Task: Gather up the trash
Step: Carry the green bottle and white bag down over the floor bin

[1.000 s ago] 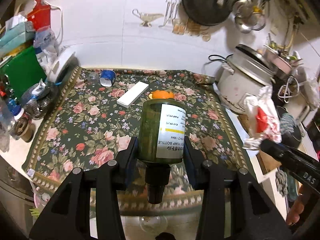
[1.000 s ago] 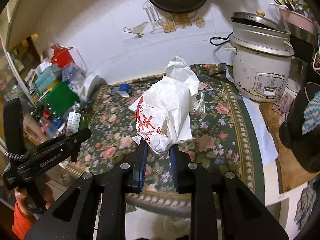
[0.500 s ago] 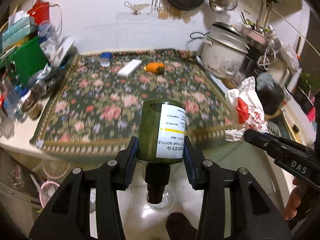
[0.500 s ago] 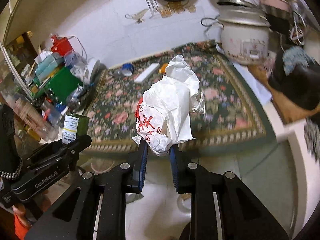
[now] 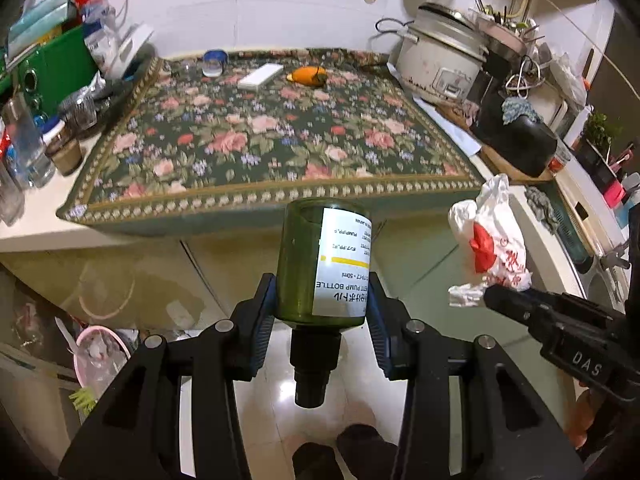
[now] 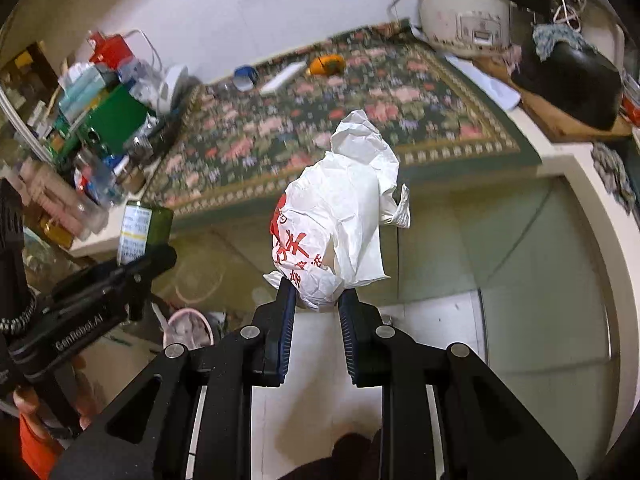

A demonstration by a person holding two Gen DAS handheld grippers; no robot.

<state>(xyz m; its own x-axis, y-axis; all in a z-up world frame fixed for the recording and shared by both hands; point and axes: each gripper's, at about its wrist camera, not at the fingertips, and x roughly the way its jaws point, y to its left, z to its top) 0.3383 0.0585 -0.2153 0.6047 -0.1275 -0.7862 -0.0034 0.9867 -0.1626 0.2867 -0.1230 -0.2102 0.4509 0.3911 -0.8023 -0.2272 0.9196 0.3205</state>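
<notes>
My left gripper [image 5: 322, 300] is shut on a green pump bottle [image 5: 324, 264] with a white label, held with its black pump pointing back at the camera. It hangs off the counter's front edge, above the tiled floor. My right gripper [image 6: 317, 300] is shut on a crumpled white plastic bag [image 6: 340, 220] with red print, also out in front of the counter. The bag [image 5: 490, 236] and right gripper [image 5: 496, 298] show at the right of the left wrist view; the bottle [image 6: 140, 232] shows at the left of the right wrist view.
A floral cloth [image 5: 272, 132] covers the counter, with an orange item [image 5: 307, 75], a white box [image 5: 260, 77] and a blue cup [image 5: 214, 62] at its back. A rice cooker [image 5: 440, 60] stands right, clutter left. A pink bin [image 5: 100, 354] sits on the floor at lower left.
Both grippers have pulled back from over the floral cloth and dropped lower, off the counter's front edge, each keeping its load. The floor and pink bin have come into view.
</notes>
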